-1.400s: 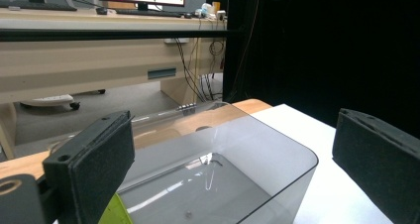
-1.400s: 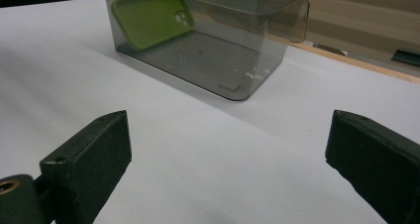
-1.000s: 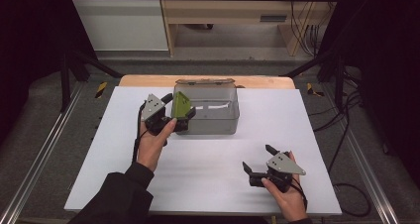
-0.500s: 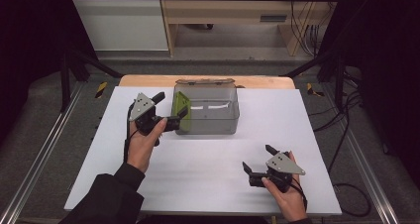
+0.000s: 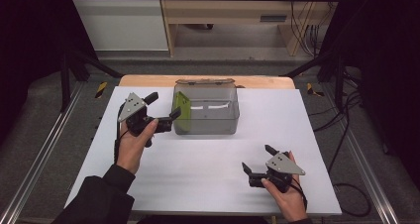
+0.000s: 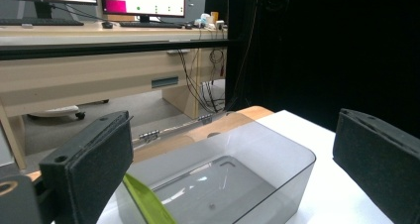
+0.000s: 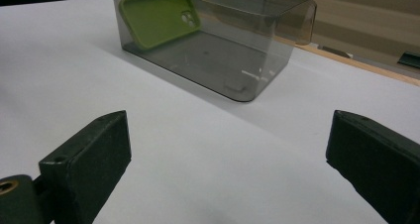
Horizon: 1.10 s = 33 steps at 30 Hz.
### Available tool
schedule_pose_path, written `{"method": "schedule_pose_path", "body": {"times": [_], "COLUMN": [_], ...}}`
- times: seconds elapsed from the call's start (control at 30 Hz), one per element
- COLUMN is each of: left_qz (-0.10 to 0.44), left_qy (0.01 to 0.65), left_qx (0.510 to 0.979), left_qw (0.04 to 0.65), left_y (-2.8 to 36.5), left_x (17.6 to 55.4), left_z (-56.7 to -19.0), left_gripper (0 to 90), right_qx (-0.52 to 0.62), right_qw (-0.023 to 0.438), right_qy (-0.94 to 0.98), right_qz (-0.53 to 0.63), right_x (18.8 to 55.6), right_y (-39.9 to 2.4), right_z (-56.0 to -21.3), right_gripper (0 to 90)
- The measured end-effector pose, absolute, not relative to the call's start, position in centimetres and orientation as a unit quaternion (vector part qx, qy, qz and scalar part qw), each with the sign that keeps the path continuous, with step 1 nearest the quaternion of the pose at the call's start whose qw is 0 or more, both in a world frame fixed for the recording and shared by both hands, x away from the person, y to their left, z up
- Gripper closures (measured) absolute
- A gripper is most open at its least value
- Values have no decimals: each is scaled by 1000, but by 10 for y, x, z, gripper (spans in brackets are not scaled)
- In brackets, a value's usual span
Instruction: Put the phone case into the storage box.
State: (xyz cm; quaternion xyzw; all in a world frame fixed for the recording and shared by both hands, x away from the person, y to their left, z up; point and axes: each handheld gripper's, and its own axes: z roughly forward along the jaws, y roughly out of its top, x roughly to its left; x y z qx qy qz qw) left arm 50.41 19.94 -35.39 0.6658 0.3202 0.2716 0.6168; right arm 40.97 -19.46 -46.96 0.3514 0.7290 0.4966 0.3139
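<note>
A clear grey plastic box (image 5: 218,116) stands open at the back middle of the white table (image 5: 208,184). A green phone case (image 5: 181,110) leans upright against the box's left end wall, inside it. My left gripper (image 5: 163,105) is open just left of the box, holding nothing, and is apart from the case. Its view looks over the box (image 6: 247,169) and the case's edge (image 6: 146,201). My right gripper (image 5: 258,158) is open near the front right of the table, empty. Ahead of it are the box (image 7: 233,60) and the case (image 7: 158,18).
The box's lid (image 5: 204,81) hangs open behind it over the table's wooden back edge (image 5: 148,79). Metal rails (image 5: 44,149) run along both sides of the table. A wooden desk (image 6: 99,70) with monitors and cables stands beyond.
My left gripper let go of the green case inside the box and drew back to the left, open. The right gripper has stayed still.
</note>
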Motion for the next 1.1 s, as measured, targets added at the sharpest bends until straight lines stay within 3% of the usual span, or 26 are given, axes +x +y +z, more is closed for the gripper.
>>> {"method": "schedule_pose_path", "body": {"times": [1.1], "left_qz": [309], "left_qy": [328], "left_qx": [659], "left_qw": [603], "left_y": [264], "left_x": [478], "left_z": [-347], "left_gripper": [18], "right_qx": [353], "right_qw": [315], "right_qy": [728], "right_qz": [496], "right_x": [410], "right_y": [-194], "right_z": [-470], "right_gripper": [37]}}
